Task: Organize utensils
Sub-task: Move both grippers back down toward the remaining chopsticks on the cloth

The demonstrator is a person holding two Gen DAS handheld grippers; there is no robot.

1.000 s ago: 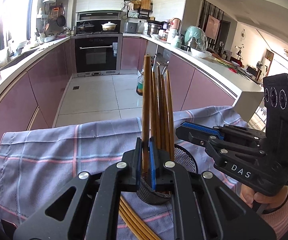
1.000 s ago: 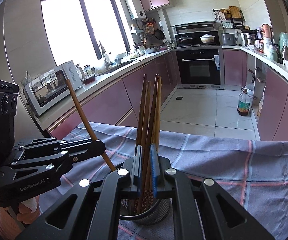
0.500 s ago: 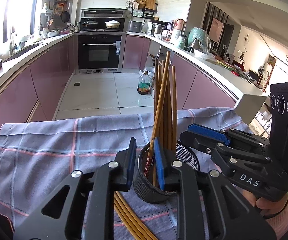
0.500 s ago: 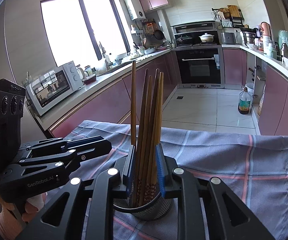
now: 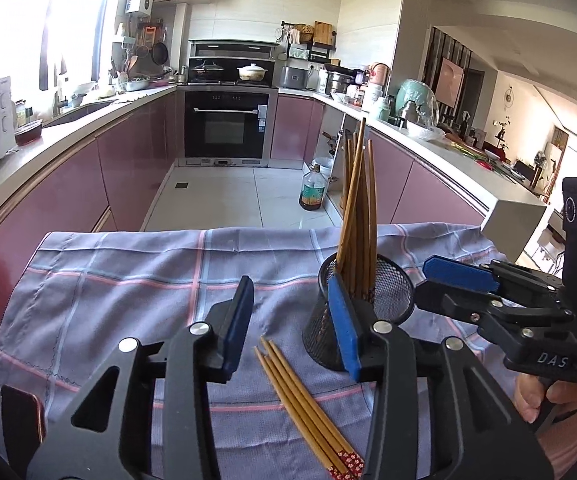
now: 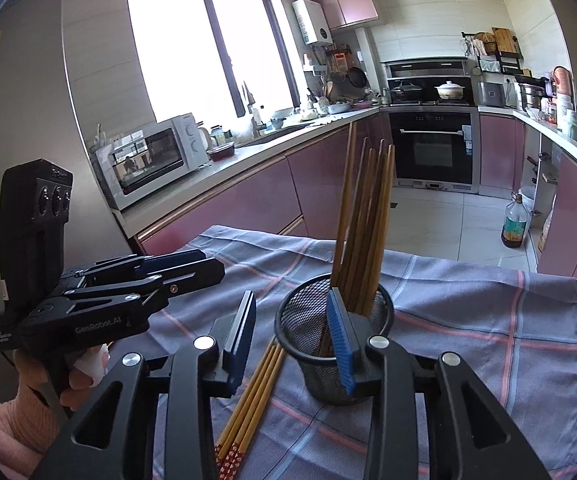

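Flanking the mesh holder (image 5: 384, 292), loose chopsticks (image 5: 304, 404) lie perhaps touching it.

Left tongs (image 5: 292, 322) and right tongs (image 6: 294, 334) both opening, empty, angled downward, held side by side

Right tongs (image 6: 294, 338) opening, empty, mesh holder (image 6: 330, 376) of chopsticks (image 6: 364, 224), loose chopsticks (image 6: 254, 396) on cloth (image 6: 488, 320)

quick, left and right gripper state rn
left gripper: jaws opening, empty
right gripper: jaws opening, empty, beside the black mesh cup of wooden chopsticks
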